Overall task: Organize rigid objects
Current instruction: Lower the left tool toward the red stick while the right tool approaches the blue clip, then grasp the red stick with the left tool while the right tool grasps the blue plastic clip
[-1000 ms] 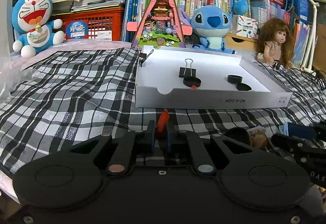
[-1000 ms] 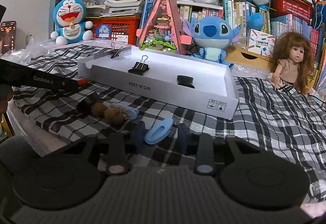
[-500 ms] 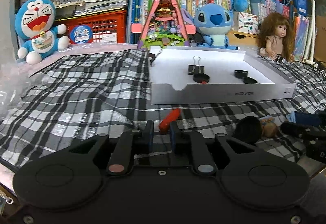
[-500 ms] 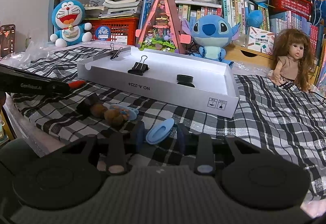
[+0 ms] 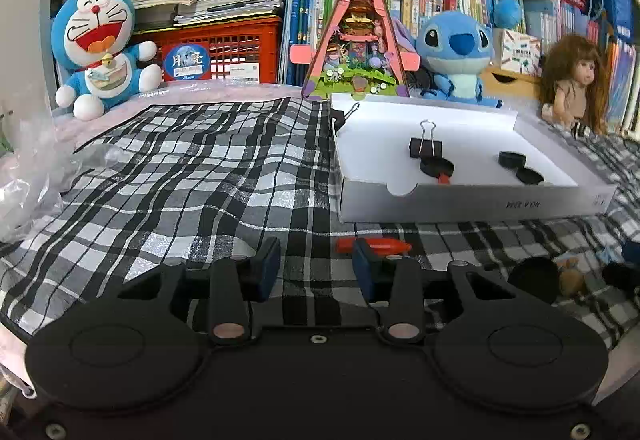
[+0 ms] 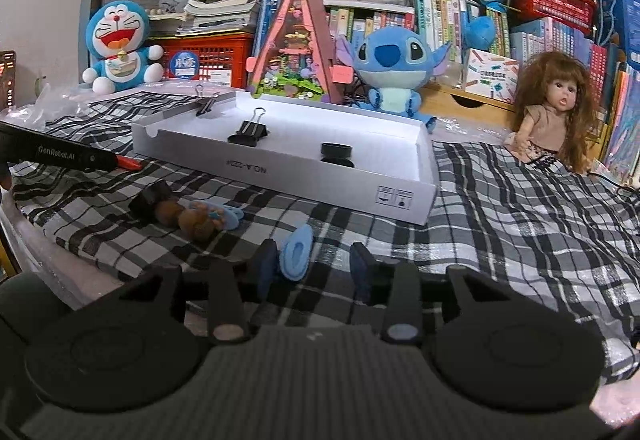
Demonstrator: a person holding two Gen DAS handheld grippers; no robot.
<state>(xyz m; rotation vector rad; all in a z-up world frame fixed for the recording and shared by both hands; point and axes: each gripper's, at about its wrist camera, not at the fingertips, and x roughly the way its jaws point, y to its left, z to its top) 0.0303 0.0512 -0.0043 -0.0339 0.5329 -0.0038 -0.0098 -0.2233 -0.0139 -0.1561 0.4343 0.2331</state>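
Your left hand-held gripper [image 5: 316,264] has just been opening: a second ago it pinched the red piece [image 5: 374,246] upright between its pads, and now its jaws stand spread with nothing between them. The red piece lies flat on the plaid cloth [image 5: 200,176], just past the right fingertip, which overlaps it, so contact cannot be told. The white box [image 5: 460,200] sits beyond it.

Your right hand-held gripper [image 6: 314,266] has also just been opening; its jaws are spread. The blue clip [image 6: 296,252], gripped a second ago, now leans against the left finger [image 6: 267,268], clear of the right one. The small figure [image 6: 196,218] lies ahead to the left, the white box [image 6: 304,176] straight ahead.
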